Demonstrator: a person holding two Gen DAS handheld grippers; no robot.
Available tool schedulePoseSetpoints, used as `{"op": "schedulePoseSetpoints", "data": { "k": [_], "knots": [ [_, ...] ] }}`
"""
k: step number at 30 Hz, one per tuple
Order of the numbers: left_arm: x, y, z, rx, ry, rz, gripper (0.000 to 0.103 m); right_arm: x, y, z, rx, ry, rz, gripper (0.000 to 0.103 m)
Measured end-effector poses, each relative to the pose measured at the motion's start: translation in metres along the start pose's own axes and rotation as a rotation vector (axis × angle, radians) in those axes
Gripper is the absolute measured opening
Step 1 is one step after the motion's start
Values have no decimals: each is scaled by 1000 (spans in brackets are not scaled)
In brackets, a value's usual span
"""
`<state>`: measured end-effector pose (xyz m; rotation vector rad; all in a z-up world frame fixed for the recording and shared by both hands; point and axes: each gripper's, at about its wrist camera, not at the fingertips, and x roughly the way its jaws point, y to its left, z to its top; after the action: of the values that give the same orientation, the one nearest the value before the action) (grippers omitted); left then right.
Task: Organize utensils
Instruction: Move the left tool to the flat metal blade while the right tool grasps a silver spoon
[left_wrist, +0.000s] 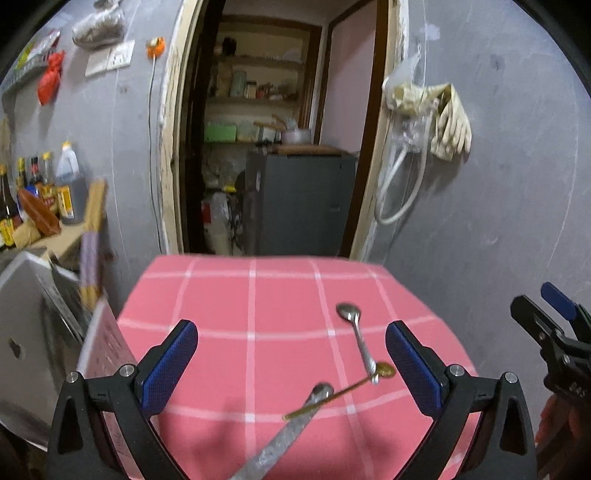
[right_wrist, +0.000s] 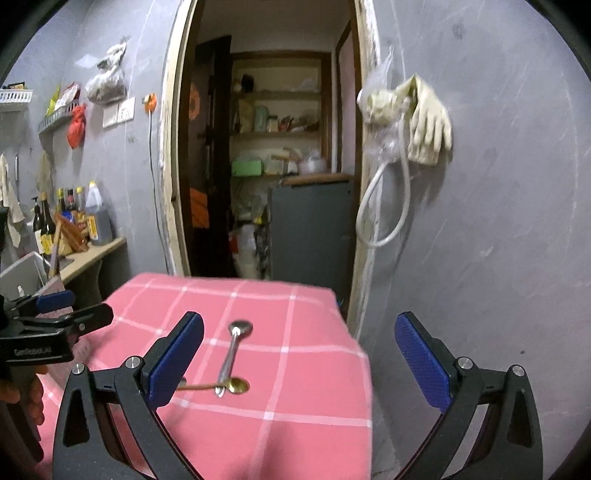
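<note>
Three utensils lie on a pink checked tablecloth (left_wrist: 221, 295). A small steel spoon (left_wrist: 356, 336) points its bowl away from me, and its handle end crosses a thin gold spoon (left_wrist: 343, 393). A long steel utensil (left_wrist: 284, 432) runs from below the gold spoon toward the near edge. My left gripper (left_wrist: 291, 354) hovers open above them, with nothing between its blue pads. The right wrist view shows the steel spoon (right_wrist: 232, 354) and gold spoon (right_wrist: 236, 386) just right of the left finger. My right gripper (right_wrist: 299, 354) is open and empty, over the cloth's right edge (right_wrist: 364, 369).
An open doorway (left_wrist: 280, 129) with shelves and a grey cabinet (left_wrist: 303, 199) lies beyond the table. A counter (right_wrist: 92, 251) with bottles stands at the left. Gloves and a hose (right_wrist: 406, 147) hang on the grey wall at the right. A pink box (left_wrist: 107, 339) sits at the cloth's left.
</note>
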<state>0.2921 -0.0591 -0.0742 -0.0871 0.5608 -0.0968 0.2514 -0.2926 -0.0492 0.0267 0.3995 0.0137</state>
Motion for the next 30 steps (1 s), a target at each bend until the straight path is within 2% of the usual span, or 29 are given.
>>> {"op": "schedulePoseSetpoints", "data": {
  "k": [8, 15, 18, 21, 22, 23, 27, 29, 30],
  "knots": [
    [23, -3, -30, 26, 148, 13, 102, 52, -4, -30, 28, 122, 133, 101],
    [42, -10, -56, 67, 295, 18, 102, 91, 6, -55, 37, 269, 248, 101],
    [49, -11, -63, 77, 350, 29, 95, 100, 13, -62, 31, 302, 285, 95],
    [59, -10, -70, 84, 416, 48, 79, 108, 17, -62, 39, 322, 313, 94],
    [62, -9, -73, 85, 443, 58, 73, 111, 19, -61, 39, 328, 320, 92],
    [61, -8, -75, 97, 437, 70, 71, 116, 21, -61, 38, 337, 327, 88],
    [59, -9, -76, 108, 430, 65, 68, 138, 33, -58, 28, 382, 348, 76],
    [60, -9, -76, 111, 429, 65, 67, 151, 40, -58, 24, 409, 356, 64],
    [60, -9, -76, 112, 428, 65, 66, 157, 44, -58, 23, 426, 362, 61]
  ]
}}
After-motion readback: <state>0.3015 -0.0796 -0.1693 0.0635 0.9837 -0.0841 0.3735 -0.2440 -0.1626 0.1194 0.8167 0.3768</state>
